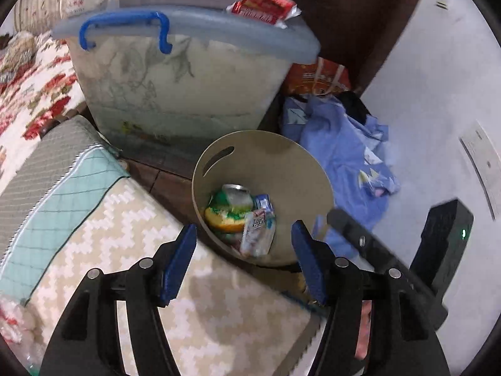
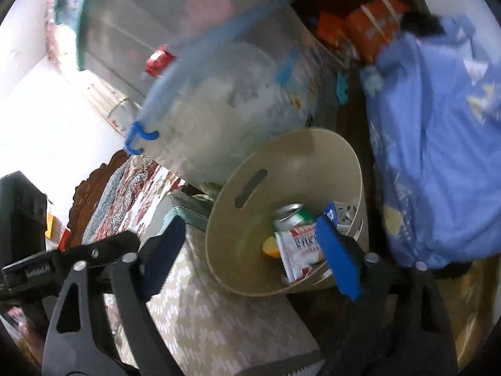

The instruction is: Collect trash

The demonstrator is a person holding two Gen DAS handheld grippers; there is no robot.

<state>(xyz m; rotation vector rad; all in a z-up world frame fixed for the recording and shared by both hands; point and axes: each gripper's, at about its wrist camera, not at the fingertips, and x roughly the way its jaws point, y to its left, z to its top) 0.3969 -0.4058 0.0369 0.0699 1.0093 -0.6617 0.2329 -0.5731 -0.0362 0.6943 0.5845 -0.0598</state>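
Both grippers hang over the beige bin (image 1: pixel 263 156), the left gripper (image 1: pixel 244 263) and right gripper (image 2: pixel 250 250) with fingers apart and empty. A can (image 1: pixel 236 194), carton and wrappers already lie inside. Judging by this, a drop looks finished; next, reach for the red wrapper (image 1: pixel 264 6) atop the storage box (image 1: pixel 188 87) behind.

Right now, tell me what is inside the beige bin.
Inside the beige bin: a green-and-silver can, a white wrapper, a small blue-and-white pack and something yellow-orange. Whatever lies beneath them is covered.
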